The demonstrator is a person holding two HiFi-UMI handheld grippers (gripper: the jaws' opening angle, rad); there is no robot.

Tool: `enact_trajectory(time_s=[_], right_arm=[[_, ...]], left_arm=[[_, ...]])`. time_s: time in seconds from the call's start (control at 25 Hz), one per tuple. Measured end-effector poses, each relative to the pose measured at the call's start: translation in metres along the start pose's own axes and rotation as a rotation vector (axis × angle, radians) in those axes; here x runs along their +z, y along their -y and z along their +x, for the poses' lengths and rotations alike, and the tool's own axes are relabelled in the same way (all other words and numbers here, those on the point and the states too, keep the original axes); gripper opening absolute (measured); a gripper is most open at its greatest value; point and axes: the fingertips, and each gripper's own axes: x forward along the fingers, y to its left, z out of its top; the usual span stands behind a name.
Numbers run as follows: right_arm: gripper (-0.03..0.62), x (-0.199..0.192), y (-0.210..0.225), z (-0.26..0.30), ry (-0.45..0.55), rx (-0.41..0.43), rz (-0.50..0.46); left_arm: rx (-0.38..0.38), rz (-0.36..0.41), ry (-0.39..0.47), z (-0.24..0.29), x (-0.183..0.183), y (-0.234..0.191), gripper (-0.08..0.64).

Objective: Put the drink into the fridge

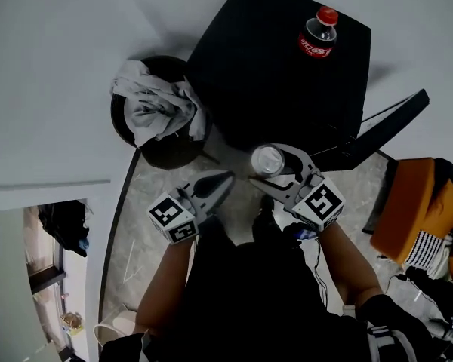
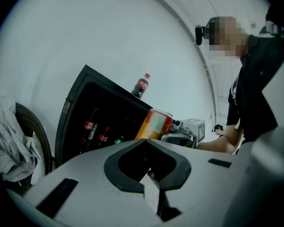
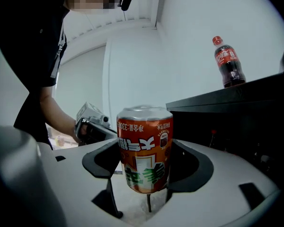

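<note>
Orange can (image 3: pixel 144 148) is held upright, clamped in the right hand-held gripper (image 3: pixel 145 162), just before the black fridge (image 1: pixel 272 89), seemingly kept level for shelving; left hand-held gripper (image 1: pixel 225 179) is clenched, empty

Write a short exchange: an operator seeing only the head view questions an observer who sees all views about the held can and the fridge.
Operator: In the right gripper I see only a silver top. What colour is the can?
Observer: Orange, with printed lettering down its side; the jaws clamp it on both sides.
Operator: I see only the top of the fridge. What is inside?
Observer: Inside stand bottles with red caps.
</note>
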Motion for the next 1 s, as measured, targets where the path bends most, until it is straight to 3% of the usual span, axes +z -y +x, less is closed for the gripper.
enact_trajectory(time_s=[0.28,0.48,0.6,0.8,1.0], right_arm=[[0.324,-0.028,0.031,0.030,-0.059,-0.146,-0.042],[0.324,-0.042,0.037,0.044,-0.035,-0.209,-0.015],[0.324,-0.058,0.049,0.052,-0.033,-0.246,-0.004],[0.324,-0.085,0.074,0.066,-0.032,-0.279,-0.023],[0.324,-0.112,0.104,0.080,-0.042,-0.303,-0.058]], left_arm=[[-0.107,0.039,-0.103,0.008,-0.018,-0.051,0.011],[-0.131,0.082,-0.096,0.023,-0.025,-0.064,0.011],[-0.097,0.151,-0.088,0.033,-0.036,-0.079,0.011],[-0.039,0.170,-0.046,0.045,-0.048,-0.110,0.011],[0.032,0.251,0.022,0.056,-0.063,-0.139,0.011]])
